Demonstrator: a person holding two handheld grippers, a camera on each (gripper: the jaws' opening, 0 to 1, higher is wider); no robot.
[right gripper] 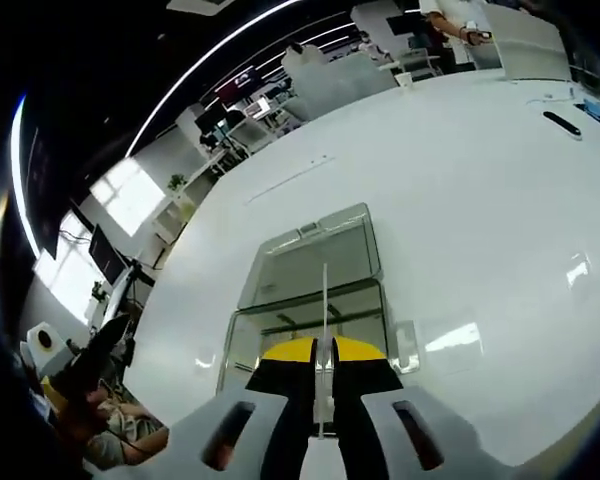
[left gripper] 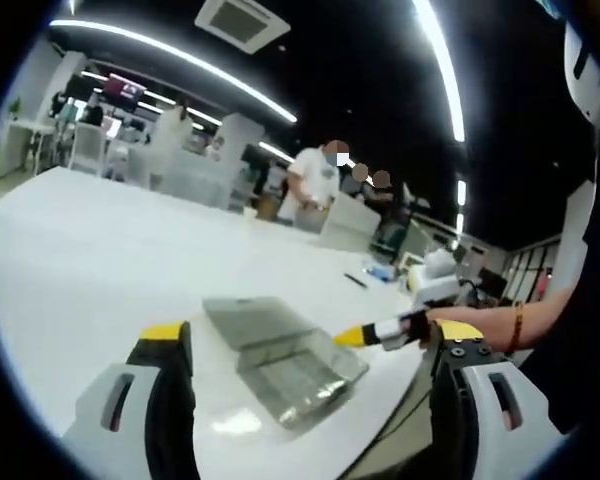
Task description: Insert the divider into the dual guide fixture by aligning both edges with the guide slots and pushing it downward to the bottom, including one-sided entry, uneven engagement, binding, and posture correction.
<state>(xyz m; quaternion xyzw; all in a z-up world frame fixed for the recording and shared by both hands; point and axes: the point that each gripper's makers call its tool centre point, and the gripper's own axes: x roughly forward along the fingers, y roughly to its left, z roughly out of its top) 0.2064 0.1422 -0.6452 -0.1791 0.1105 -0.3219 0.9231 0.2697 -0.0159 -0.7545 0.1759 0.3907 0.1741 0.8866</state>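
Divider (right gripper: 325,330): a thin clear sheet, seen edge-on at lower centre of the right gripper view, pinched between your right gripper's (right gripper: 323,352) yellow-tipped fingers, which are closed narrow on it. It stands upright over the clear dual guide fixture (right gripper: 310,275), centre frame, on the white surface (right gripper: 480,180); whether its edges sit in the slots you cannot tell. In the left gripper view, your left gripper's (left gripper: 310,340) fingers stand wide apart and hold nothing, the fixture at lower centre between them, your right gripper reaching it from the right. No brand, label or writing is legible on either part.
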